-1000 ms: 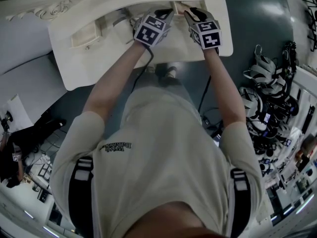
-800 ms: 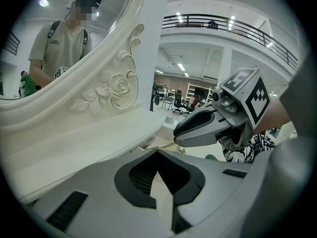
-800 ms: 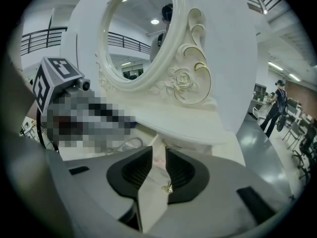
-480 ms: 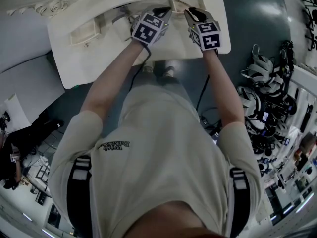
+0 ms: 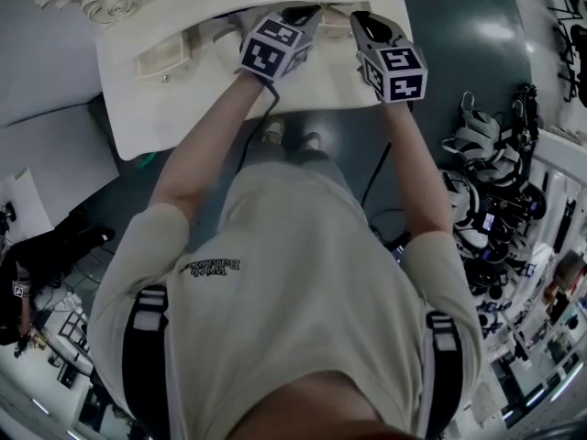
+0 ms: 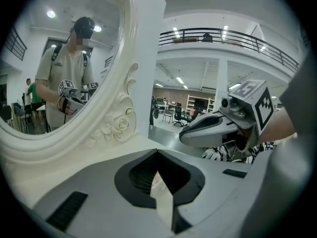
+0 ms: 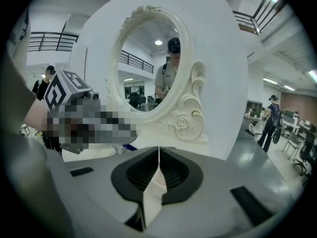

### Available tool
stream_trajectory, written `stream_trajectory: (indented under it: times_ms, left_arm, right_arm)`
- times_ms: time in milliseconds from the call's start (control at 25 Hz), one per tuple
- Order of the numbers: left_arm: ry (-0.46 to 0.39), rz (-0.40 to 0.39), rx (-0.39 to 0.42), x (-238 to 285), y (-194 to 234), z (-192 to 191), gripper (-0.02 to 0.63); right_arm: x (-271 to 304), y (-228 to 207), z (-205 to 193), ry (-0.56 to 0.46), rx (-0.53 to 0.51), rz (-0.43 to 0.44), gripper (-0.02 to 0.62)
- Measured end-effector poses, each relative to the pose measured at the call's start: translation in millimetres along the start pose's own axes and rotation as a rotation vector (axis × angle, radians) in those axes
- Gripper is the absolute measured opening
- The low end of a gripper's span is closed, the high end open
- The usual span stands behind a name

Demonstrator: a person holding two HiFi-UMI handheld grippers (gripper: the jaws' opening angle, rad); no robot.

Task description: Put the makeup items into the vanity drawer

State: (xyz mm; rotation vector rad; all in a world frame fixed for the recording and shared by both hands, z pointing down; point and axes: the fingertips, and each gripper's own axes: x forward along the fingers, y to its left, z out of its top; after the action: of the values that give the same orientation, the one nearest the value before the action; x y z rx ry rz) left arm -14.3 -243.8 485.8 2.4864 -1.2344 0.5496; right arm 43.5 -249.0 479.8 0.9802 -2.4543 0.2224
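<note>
I stand at a white vanity table [image 5: 165,108] with an oval carved mirror [image 7: 148,68]. Both grippers hang side by side above its top. My left gripper [image 5: 303,12] has its jaws together with nothing between them [image 6: 158,175]. My right gripper [image 5: 362,18] has just been closing its jaws; they now meet and hold nothing [image 7: 158,155]. In the left gripper view the right gripper [image 6: 218,130] hovers to the right. A small drawer with a knob [image 5: 165,60] stands out from the vanity at the left. A small blue item [image 7: 130,147] lies on the top; no other makeup item shows.
The mirror's carved frame [image 6: 116,125] rises close ahead of both grippers. Right of the vanity is dark floor with a heap of headsets and gear [image 5: 486,181]. A cable [image 5: 376,177] hangs under the right arm. A person [image 7: 271,118] stands far off to the right.
Both grippers have lifted off the vanity top and sit higher in the head view. The hands stay side by side.
</note>
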Motion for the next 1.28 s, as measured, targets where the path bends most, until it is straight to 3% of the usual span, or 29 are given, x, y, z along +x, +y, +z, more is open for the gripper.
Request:
stream_trajectory:
  times_ms: [440, 680, 880, 1280]
  left_arm:
    - [-0.131, 0.01, 0.116, -67, -37, 73, 0.004]
    - [-0.205, -0.013, 0.136, -108, -58, 103, 0.005]
    - [-0.278, -0.05, 0.153, -131, -83, 125, 0.005]
    - [-0.309, -0.09, 0.159, -162, -110, 118, 0.003]
  right_arm:
    - [-99, 16, 81, -0.232, 0.006, -0.01, 0.005]
    - [-149, 34, 112, -0.331, -0.017, -0.014, 0.005]
    - [-183, 47, 120, -0.38, -0.005, -0.017, 0.005]
    - [-220, 68, 109, -0.412, 0.05, -0.016, 0.005]
